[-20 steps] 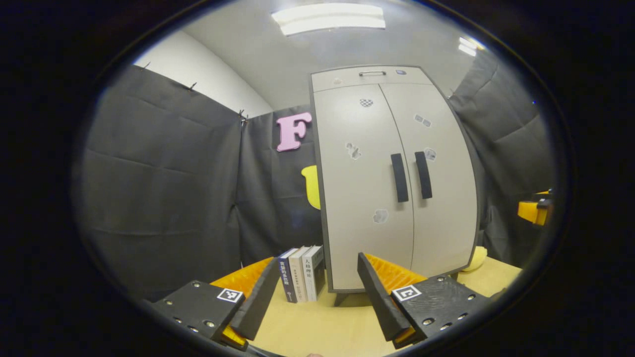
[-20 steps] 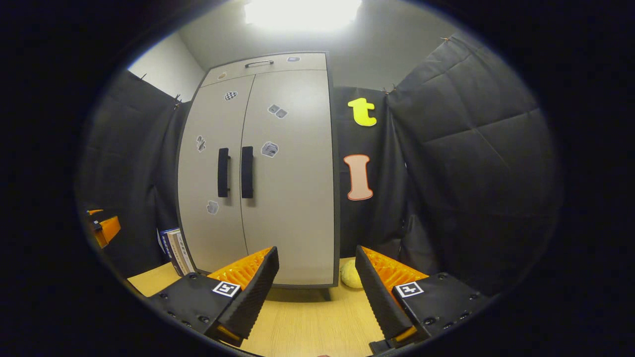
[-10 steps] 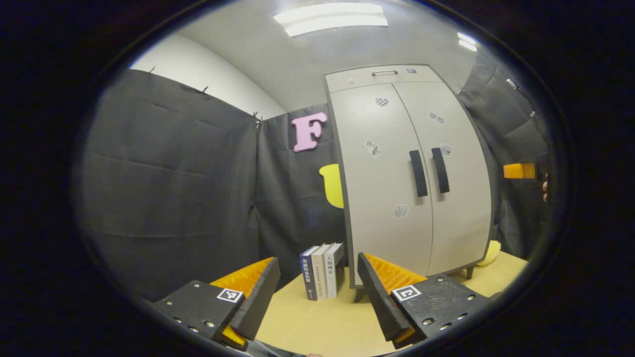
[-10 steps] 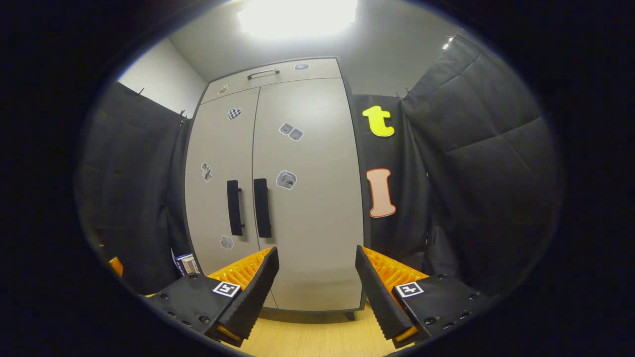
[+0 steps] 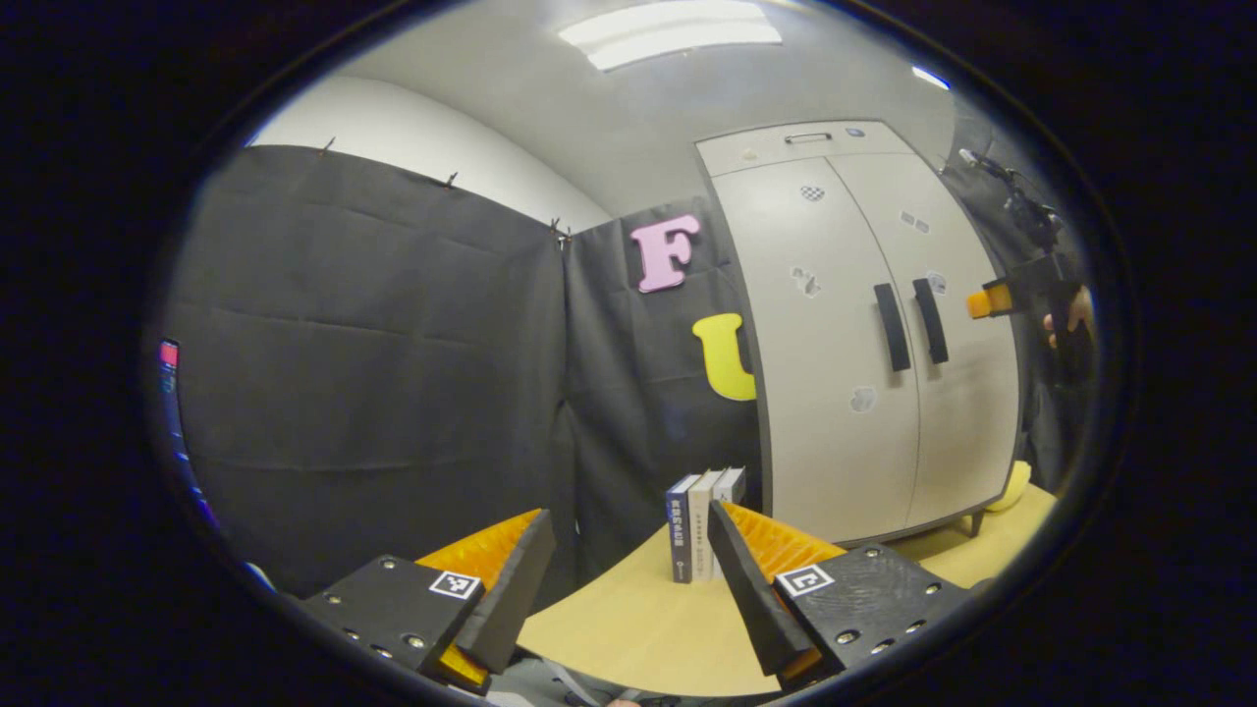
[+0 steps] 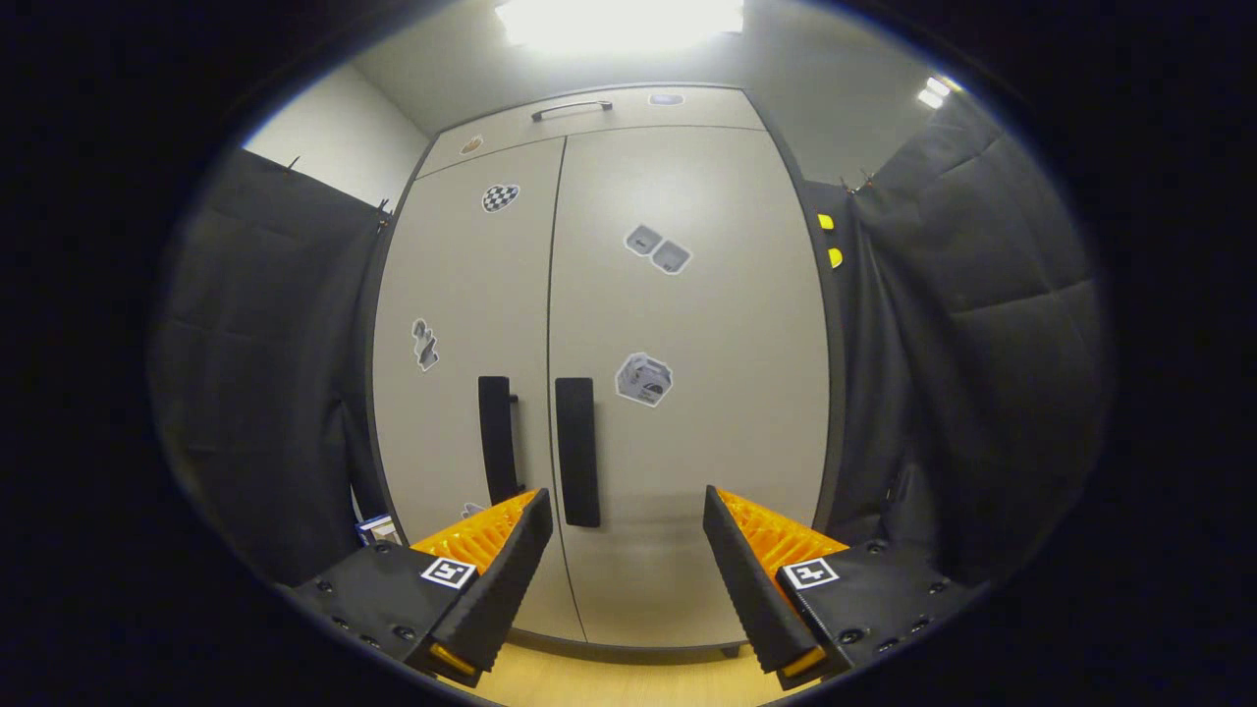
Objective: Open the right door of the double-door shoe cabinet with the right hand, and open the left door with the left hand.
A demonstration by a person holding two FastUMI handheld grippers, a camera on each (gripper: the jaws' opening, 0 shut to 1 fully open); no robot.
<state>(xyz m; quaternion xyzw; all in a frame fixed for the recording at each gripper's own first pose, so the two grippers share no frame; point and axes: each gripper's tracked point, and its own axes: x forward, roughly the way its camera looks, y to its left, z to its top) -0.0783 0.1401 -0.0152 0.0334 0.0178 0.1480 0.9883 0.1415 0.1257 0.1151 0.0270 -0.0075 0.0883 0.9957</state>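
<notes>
Shoe cabinet [image 6: 687,324]: smooth matt pale-grey panels, dark edging, centre frame.
Door handles [image 6: 577,452]: matt black bars, apparently plastic.
Stickers [image 6: 643,379]: flat printed paper on the doors.
Table [image 5: 628,628]: pale wood-grain top, lower frame.
Books [image 5: 699,525]: paper spines, slight sheen.
Booth wall [image 5: 363,363]: creased matt cloth.

Right gripper [image 6: 628,550] with fingers spread apart, facing closed shoe cabinet [image 6: 687,324], near right door handle [image 6: 577,452]

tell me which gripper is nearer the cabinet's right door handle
Right. The right gripper hangs open just before the right door handle; the left gripper sits farther back, left of the cabinet.
</notes>
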